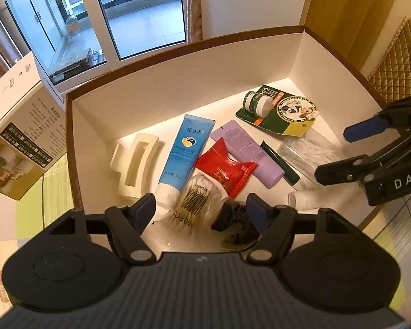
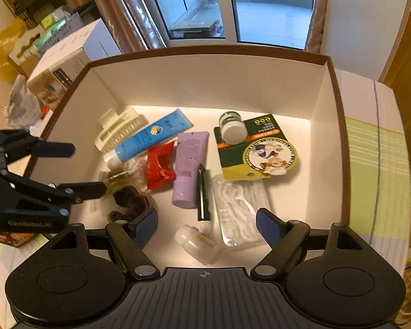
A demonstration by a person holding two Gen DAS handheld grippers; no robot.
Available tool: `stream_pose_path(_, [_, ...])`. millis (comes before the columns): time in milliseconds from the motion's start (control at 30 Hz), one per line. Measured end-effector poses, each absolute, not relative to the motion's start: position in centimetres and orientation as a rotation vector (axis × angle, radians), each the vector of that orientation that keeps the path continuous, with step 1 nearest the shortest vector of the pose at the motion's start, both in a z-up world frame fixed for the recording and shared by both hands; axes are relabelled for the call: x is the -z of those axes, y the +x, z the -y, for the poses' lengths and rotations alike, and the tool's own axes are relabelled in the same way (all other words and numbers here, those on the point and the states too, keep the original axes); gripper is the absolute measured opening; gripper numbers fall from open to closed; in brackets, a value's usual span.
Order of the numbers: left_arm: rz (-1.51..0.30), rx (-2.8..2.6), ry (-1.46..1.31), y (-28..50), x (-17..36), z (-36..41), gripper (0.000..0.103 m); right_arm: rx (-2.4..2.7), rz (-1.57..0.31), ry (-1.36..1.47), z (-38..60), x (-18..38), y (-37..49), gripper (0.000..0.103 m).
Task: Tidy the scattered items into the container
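Note:
A white box with a brown rim (image 1: 178, 48) (image 2: 205, 52) holds the items. In it lie a cream hair claw (image 1: 135, 161), a blue tube (image 1: 183, 150), a purple tube (image 2: 189, 164), a red packet (image 1: 227, 168), a green card with a jar (image 2: 249, 142) and a thin dark tube (image 2: 202, 192). My left gripper (image 1: 201, 208) (image 2: 85, 167) stands open above a cotton swab pack (image 1: 197, 194) and a dark scrunchie (image 1: 233, 216), gripping nothing. My right gripper (image 2: 207, 222) (image 1: 339, 152) is open over a small white bottle (image 2: 197, 240) and a clear floss bag (image 2: 238, 203).
A printed carton (image 1: 22, 131) leans beside the box's left wall. The box sits on a pale green checked cloth (image 2: 375, 164). More cartons and a yellow bag (image 2: 2, 52) are stacked far left. A glass balcony door (image 2: 271, 8) stands behind.

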State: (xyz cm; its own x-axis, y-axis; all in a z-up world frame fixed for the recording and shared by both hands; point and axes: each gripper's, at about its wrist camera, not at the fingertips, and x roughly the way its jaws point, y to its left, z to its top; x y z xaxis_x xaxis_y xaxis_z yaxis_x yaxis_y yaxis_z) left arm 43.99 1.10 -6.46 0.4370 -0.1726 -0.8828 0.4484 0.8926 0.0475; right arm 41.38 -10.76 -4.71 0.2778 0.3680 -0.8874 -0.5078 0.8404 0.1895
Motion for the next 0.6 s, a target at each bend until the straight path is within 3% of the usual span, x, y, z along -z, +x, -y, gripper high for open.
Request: stream_pose_path(600, [-0.997, 0.374, 0.289, 41.5, 3.8, -0.6, 0.081, -0.514, -1.131, -0.205, 11.4, 3.4, 39.4, 0.084])
